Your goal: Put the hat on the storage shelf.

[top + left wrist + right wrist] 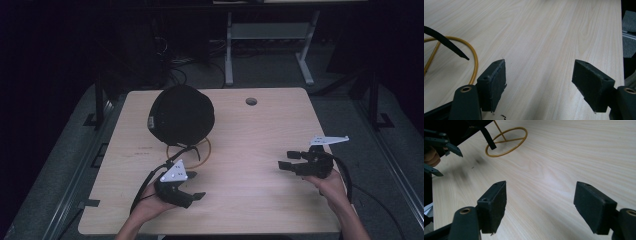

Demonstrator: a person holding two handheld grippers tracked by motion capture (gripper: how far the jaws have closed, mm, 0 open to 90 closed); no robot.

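A round black hat [182,115] sits on a yellow wire stand whose ring base [192,151] rests on the pale wooden table [250,200]. My left gripper [196,185] is held low at the front left, just in front of the ring, with its jaws open and nothing between them. In the left gripper view the left gripper [539,72] points over bare wood, with the yellow ring [475,62] and a black strap [449,45] at its left. My right gripper [286,160] hovers at the right, open and empty, pointing left. In the right gripper view the right gripper [540,192] faces the ring [506,142].
A round cable hole [251,101] lies near the table's far edge. A white desk frame [270,35] stands on the dark floor behind the table. Bare wood stretches between the two grippers. The left gripper's fingertips [454,148] show at the far left of the right gripper view.
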